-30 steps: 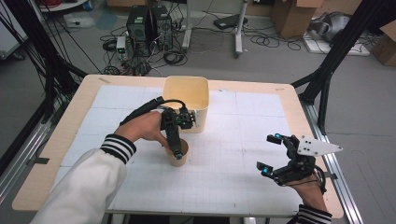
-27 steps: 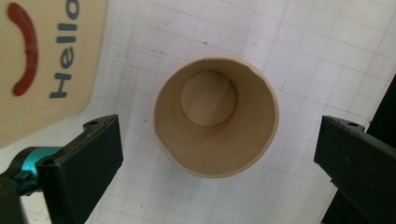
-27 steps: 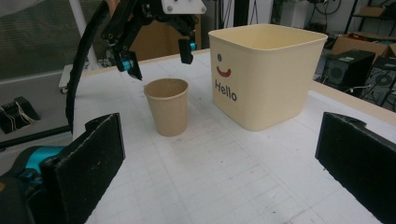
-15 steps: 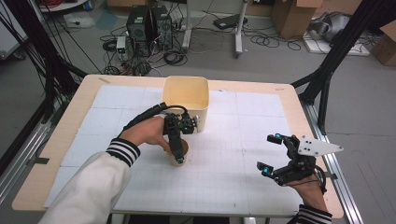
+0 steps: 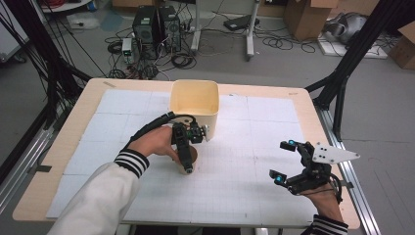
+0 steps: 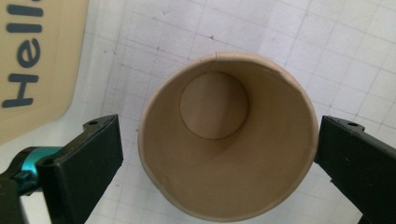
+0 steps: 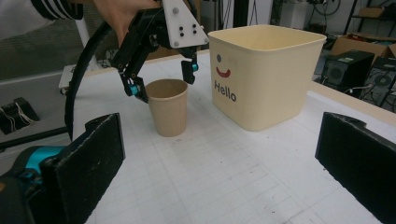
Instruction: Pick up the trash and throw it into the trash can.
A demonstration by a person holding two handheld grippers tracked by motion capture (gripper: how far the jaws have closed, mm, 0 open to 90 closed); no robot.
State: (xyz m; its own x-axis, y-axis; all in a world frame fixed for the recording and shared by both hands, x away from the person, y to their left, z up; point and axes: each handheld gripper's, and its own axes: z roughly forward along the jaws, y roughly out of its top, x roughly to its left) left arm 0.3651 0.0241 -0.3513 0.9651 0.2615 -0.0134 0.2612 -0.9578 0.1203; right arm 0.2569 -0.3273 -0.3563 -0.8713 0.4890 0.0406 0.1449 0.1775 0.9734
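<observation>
I hold the left tool (image 5: 188,147) pointing straight down over the paper cup (image 5: 189,161), jaws spread on either side of its rim without touching it. The cup stands upright on the tabletop (image 5: 244,161), just in front of the cream bin (image 5: 194,105) marked "Hello". The right tool (image 5: 288,161) rests well apart near the right edge, jaws wide and holding nothing.
</observation>
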